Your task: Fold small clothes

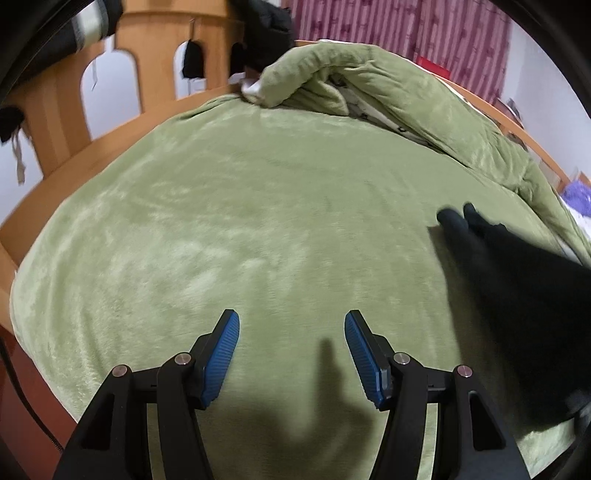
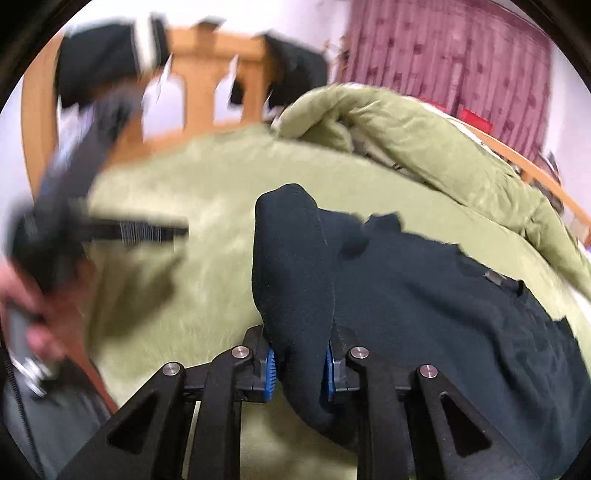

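A dark navy garment lies spread on the green fleece blanket, reaching to the right. My right gripper is shut on a bunched fold of that garment, which stands up between the blue pads. In the left wrist view the same dark garment lies at the right, apart from my left gripper, which stands open over bare blanket with nothing between its fingers. The left gripper also shows blurred at the left of the right wrist view, held by a hand.
A rolled green duvet lies along the far and right side of the bed. A wooden headboard with dark clothes hung on it stands behind. Purple curtains hang at the back. The wooden bed rail runs along the left.
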The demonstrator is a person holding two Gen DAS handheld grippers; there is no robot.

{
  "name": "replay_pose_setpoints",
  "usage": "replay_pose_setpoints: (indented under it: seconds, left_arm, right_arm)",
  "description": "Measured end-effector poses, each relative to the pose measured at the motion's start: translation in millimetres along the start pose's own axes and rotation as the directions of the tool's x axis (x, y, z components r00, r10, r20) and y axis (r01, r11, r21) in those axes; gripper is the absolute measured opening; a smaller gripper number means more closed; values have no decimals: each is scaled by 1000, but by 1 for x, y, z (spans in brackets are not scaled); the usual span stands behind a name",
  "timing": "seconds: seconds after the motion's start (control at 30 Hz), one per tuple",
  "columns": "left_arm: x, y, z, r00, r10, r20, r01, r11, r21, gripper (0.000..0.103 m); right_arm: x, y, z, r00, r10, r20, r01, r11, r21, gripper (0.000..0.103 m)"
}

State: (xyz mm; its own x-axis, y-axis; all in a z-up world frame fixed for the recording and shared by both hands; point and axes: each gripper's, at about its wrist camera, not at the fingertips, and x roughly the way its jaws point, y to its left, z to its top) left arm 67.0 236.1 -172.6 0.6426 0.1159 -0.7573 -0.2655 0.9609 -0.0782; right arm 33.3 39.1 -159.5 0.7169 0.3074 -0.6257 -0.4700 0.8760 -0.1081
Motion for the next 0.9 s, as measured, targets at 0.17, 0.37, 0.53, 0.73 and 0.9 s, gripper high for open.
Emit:
replay_pose_setpoints:
  seconds: [0.17,0.37,0.53,0.73,0.9]
  left_arm:
    - [-7,-40,9,1000,-21,9,21,999,39,57]
    - [-24,-106,24,996,-78,46,74,993,89,57]
    - [-31,-159,27,990,-127,59,119,985,122,57]
    - [-26,-216,17,987,-157,37,149,975,166,57]
    - [-24,-251,5,984,-177,-1,174,966,192,57]
  right_arm:
    - [-51,-82,17,994,21,104,-47,967,252,18]
    - [-122,-202,-6,976,-90,198,-15,880,475,17]
    - [-174,-286,-61,946,-276,168,133,807,576,17]
    - [-147,-371,-160,954,-242,-178,296,651,699,21]
    - [-161,-379,-179,944,-263,-199,324,631,705,45]
